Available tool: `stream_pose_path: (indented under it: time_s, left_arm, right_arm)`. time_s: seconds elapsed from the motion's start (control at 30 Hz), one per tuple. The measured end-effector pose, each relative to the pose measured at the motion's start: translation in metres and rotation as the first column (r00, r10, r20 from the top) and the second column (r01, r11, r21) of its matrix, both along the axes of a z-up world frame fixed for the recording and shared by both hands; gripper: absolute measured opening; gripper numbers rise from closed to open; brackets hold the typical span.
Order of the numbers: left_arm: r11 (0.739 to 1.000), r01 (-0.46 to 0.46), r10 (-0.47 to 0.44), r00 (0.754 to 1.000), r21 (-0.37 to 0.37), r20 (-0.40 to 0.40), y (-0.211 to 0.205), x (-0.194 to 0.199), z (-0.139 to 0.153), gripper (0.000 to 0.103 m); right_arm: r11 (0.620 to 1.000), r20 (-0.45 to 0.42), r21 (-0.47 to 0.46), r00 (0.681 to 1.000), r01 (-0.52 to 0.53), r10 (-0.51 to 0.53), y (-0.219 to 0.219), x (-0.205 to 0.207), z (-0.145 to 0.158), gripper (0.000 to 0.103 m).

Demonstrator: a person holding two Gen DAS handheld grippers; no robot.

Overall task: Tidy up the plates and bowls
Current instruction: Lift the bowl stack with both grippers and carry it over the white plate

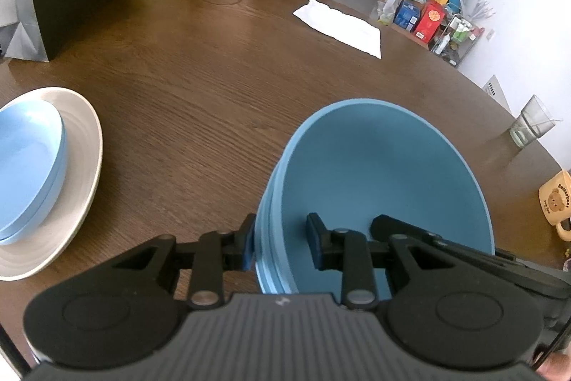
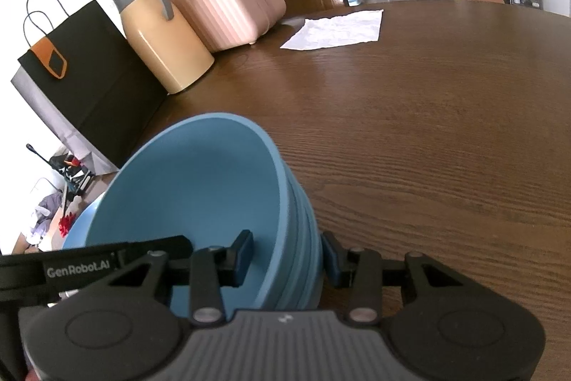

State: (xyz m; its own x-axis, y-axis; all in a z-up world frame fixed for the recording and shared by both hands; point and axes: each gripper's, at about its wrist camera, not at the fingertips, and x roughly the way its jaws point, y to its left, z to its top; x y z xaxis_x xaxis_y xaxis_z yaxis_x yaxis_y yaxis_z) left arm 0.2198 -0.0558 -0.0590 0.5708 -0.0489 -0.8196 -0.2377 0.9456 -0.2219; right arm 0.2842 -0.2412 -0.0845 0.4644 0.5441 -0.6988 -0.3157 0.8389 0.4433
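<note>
Here we see a stack of blue bowls (image 1: pixel 378 188) straddled on both sides: our left tongs (image 1: pixel 282 243) take its left wall, one pad outside against the stacked rims and the other inside the top bowl, and our right tongs (image 2: pixel 289 257) take the right wall the same way, inner finger (image 2: pixel 242 254) within the bowl and the outer one just beside the ribbed outside. On the left the outer pad touches the wall while the inner pad seems to stand slightly off it, so we cannot tell if that grip is firm; on the right both pads sit close against the wall, and we read it as clamped on the stack. The stack fills the near middle of both wrist views, over the brown wooden desk (image 1: pixel 200 88). Off to the left, well apart, a pale blue bowl (image 1: pixel 28 166) rests in a white plate (image 1: pixel 84 166). Farther back lie a white cloth (image 1: pixel 339 25), a tan jug (image 2: pixel 164 41) and a black paper bag (image 2: pixel 89 84).
</note>
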Motion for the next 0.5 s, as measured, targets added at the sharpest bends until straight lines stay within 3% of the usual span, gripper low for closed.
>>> stream_pose_path:
  time_s: [0.5]
  left_arm:
    - [1.0, 0.01, -0.011, 1.0, 0.006, 0.019, 0.004, -0.009, 0.01, 0.03]
  right_arm:
    - [0.999, 0.025, 0.018, 0.999, 0.044, -0.045, 0.0, -0.016, 0.008, 0.041]
